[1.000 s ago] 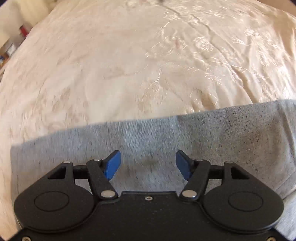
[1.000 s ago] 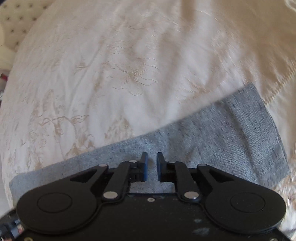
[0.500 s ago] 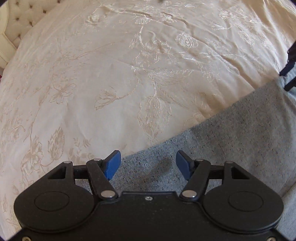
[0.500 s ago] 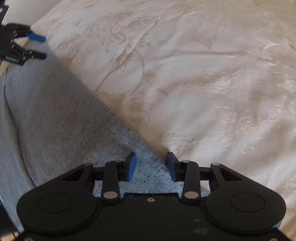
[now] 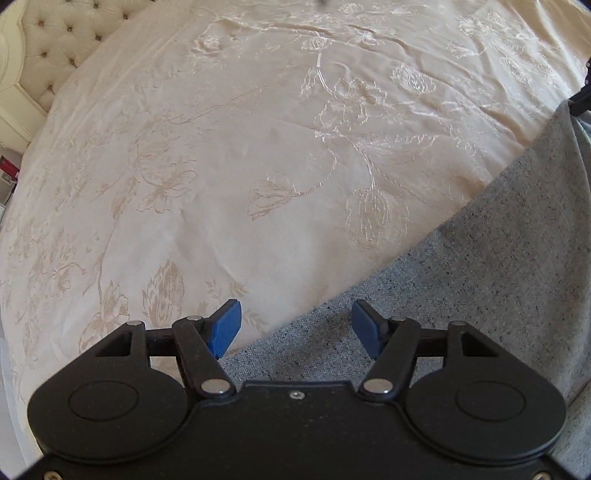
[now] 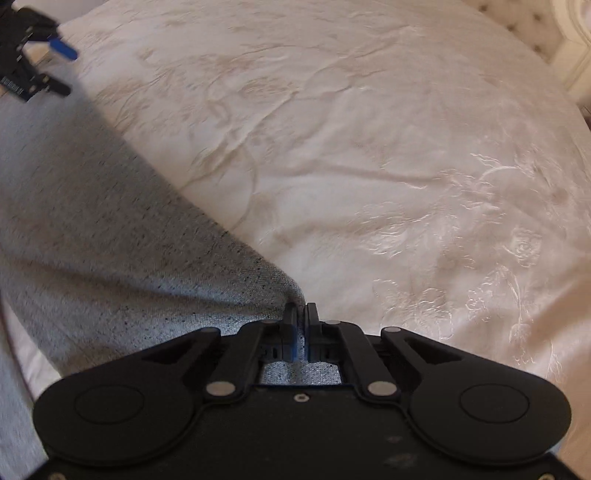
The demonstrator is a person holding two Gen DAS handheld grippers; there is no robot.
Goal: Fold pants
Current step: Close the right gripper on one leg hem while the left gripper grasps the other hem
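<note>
The grey speckled pants [image 5: 491, 280] lie on a cream embroidered bedspread [image 5: 240, 166]. In the left wrist view they fill the lower right, their edge running diagonally. My left gripper [image 5: 295, 328] is open, its blue pads apart over the pants' edge, holding nothing. In the right wrist view the pants [image 6: 110, 240] fill the lower left. My right gripper [image 6: 300, 325] is shut on a corner of the pants, pinching a ridge of cloth. The left gripper also shows at the far upper left of the right wrist view [image 6: 48, 66].
The bedspread [image 6: 369, 166] stretches ahead of both grippers. A tufted cream headboard [image 5: 55, 48] stands at the far upper left of the left wrist view and shows at the upper right of the right wrist view [image 6: 517, 22].
My right gripper opened half a second ago and has now shut on the pants' corner. My left gripper stayed open and shifted left, so the pants' edge now crosses between its pads.
</note>
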